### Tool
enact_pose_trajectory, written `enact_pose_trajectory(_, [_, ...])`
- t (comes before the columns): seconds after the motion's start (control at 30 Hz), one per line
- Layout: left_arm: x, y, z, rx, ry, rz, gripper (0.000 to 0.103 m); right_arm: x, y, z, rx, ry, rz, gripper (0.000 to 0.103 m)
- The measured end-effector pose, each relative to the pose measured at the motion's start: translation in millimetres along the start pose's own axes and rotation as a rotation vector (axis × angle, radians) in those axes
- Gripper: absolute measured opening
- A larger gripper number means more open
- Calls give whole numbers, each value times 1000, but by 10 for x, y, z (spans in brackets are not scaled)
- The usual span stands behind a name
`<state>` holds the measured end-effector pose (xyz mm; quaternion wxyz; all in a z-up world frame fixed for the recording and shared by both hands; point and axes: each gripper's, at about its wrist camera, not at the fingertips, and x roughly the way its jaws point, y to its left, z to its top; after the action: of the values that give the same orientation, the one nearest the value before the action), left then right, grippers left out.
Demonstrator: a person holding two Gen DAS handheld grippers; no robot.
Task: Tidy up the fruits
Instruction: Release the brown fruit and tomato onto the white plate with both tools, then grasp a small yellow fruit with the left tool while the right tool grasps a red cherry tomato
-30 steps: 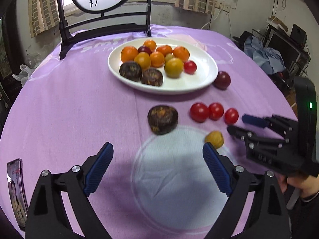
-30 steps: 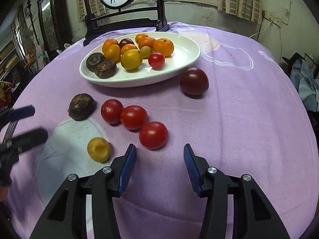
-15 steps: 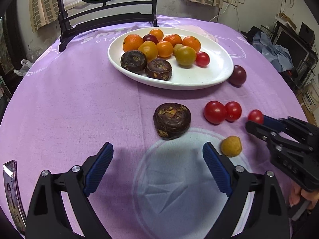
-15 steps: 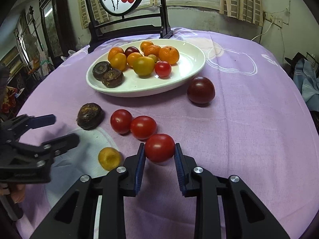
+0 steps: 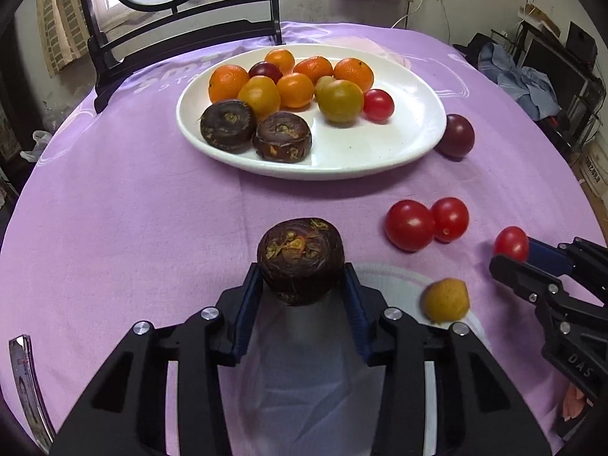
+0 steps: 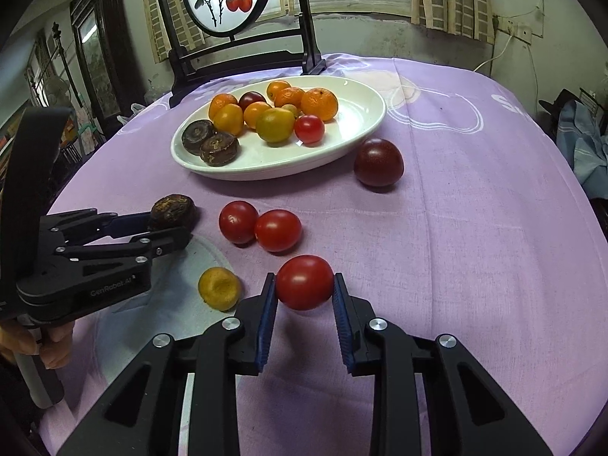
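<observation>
Left gripper (image 5: pixel 302 285) clamped on a dark brown, wrinkled fruit (image 5: pixel 300 260), blue pads pressed to both flanks, fruit sitting right at the fingertips. Seen from the right wrist view, same dark fruit (image 6: pixel 173 211) pinched at the tips of the left gripper (image 6: pixel 167 228), near the front edge of the white plate (image 6: pixel 342 140). Whether lifted off the purple tablecloth (image 5: pixel 133 209) or resting on it, cannot tell.

Right gripper (image 6: pixel 304 290) closed on a red tomato (image 6: pixel 304 282), held between the two blue pads at their very ends, well in front of the plate. In the left wrist view, that tomato (image 5: pixel 511 244) showing at the tip of the right gripper (image 5: pixel 513 256), front-right of the plate (image 5: pixel 380 152).

On the cloth between plate and right gripper: two more red tomatoes (image 6: pixel 260 226) touching each other. Just left of the held tomato, a small yellow fruit (image 6: pixel 219 288) with a dimple facing up, apart from both grippers. Beside the plate's right rim, a dark purple fruit (image 6: pixel 378 161), close to the rim.

Inside the plate: two dark brown fruits (image 5: pixel 254 131) side by side at the front-left, a cluster of orange fruits (image 5: pixel 288 79) behind, one yellow-green fruit (image 5: pixel 339 100) and one red tomato (image 5: pixel 377 104) at the right of the pile.

Behind the plate, a black wooden stand (image 6: pixel 243 57) with a round painted panel.
</observation>
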<state>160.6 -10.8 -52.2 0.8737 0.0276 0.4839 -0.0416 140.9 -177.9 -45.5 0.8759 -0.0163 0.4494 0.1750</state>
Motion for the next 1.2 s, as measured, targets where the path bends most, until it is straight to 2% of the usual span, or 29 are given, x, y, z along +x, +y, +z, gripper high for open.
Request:
enact_pose_trajectory(0.17, [-409, 50, 70, -4, -88, -28, 41, -199, 76, 69, -13, -55, 18, 29])
enact_pose_trajectory(0.27, [-624, 56, 243, 1, -150, -41, 41, -316, 134, 203, -28, -104, 32, 29])
enact_pose_trajectory(0.4, [-683, 72, 528, -20, -197, -25, 41, -334, 219, 464, -67, -141, 35, 29])
enact_pose_trajectory(0.5, [-582, 93, 722, -44, -196, -38, 41, -212, 265, 670, -86, -143, 43, 30])
enact_pose_trajectory(0.67, [-205, 98, 958, -52, -175, 21, 41, 130, 256, 865, -77, -97, 35, 30])
enact_pose_trajectory(0.8, [132, 160, 1058, -80, -107, 13, 42, 468, 210, 973, -61, -39, 19, 31])
enact_pose_trajectory(0.87, [228, 191, 1069, -97, -91, 19, 47, 567, 190, 993, -45, -22, 26, 32])
enact_pose_trajectory(1.0, [185, 226, 1050, -116, -115, 32, 63, 571, 158, 970, -15, -28, 28, 41])
enact_pose_trajectory(1.2, [-49, 270, 918, -145, -134, 17, 68, 302, 106, 829, -3, -47, 24, 47])
